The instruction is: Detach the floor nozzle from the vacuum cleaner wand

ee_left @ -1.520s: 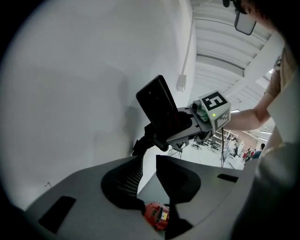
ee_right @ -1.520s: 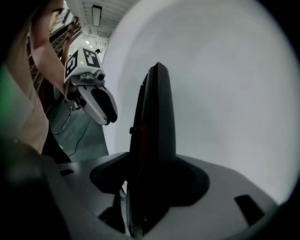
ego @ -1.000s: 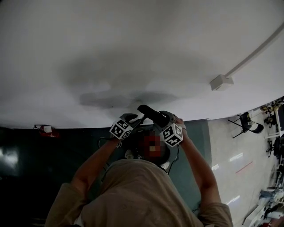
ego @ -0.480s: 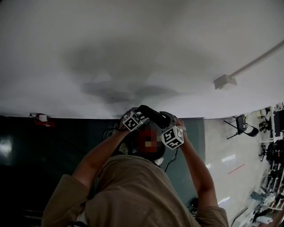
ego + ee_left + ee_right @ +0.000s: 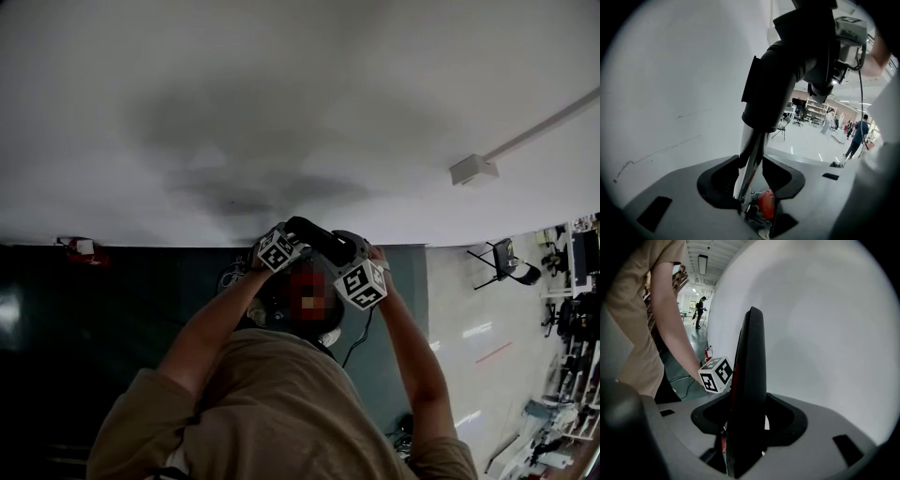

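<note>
Right claw [image 5: 745, 427] grips the vacuum's dark body [image 5: 750, 371] — left claw [image 5: 752, 190], just closing, straddles the wand [image 5: 749, 154].

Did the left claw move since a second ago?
Yes. The left claw slid right, toward the white box on the wall, nearer the black vacuum handle. Its jaws just narrowed around the white wand tube.

The left gripper [image 5: 752, 161] has just been closing its jaws, with the wand [image 5: 745, 157] between them. The wand's lower stretch is lost in the dark gap at the gripper's base, beside a red part [image 5: 766, 204] too dim to name. Above, the vacuum cleaner body [image 5: 787, 70] is cut off by the top edge. The handle [image 5: 750, 357] clamped in the right gripper [image 5: 749, 399] runs out at the bottom edge. In the head view both grippers' jaws are hidden. The far people [image 5: 857, 136] are too small to make out.
</note>
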Demonstrator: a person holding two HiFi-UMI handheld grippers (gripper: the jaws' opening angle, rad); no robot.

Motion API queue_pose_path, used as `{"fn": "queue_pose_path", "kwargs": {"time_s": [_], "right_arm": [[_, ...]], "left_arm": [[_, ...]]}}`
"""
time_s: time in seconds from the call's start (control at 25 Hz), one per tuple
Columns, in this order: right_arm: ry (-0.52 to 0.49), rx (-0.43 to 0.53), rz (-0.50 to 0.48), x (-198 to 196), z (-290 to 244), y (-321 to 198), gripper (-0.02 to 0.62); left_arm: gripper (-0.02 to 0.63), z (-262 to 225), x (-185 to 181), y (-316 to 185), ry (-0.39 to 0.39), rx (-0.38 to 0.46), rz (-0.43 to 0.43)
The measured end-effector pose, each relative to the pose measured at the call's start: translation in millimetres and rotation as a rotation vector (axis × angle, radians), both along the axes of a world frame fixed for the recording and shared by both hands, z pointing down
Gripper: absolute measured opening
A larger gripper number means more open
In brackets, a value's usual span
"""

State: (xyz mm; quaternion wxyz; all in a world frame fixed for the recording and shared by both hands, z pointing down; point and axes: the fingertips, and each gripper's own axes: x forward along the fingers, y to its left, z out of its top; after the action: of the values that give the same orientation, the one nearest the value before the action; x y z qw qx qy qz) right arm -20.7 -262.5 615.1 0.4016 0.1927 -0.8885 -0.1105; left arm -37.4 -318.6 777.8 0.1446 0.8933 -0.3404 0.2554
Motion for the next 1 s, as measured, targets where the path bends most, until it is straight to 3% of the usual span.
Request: {"fn": "queue_pose_path", "kwargs": {"time_s": [0.24,0.48,0.76,0.88,1.0], "right_arm": [[-0.029,-0.043,-0.051,-10.3,-2.3,4.3,0.232],[-0.022,0.021,-0.036,-20.8,0.0,3.6,0.235],[0.025,0.009,-0.068,-24.3,8.9,8.7,0.243],[-0.017,-0.052,-0.045,-23.7,7.4,10.1,0.244],[-0.099,-0.203,0.012,-20.3,4.4,8.2,0.235]], "left_arm": [[0.163,5.3,-0.2,-4.6,-0.035,0.010,0.046],[0.158,4.7,-6.8,-5.9,-0.026,0.019,0.051],[0.156,4.6,-3.2,3.8,-0.056,0.026,0.113],[0.156,4.1,-3.2,4.8,-0.050,0.030,0.109],[0.156,4.0,-2.9,3.8,-0.039,0.043,0.109]]}}
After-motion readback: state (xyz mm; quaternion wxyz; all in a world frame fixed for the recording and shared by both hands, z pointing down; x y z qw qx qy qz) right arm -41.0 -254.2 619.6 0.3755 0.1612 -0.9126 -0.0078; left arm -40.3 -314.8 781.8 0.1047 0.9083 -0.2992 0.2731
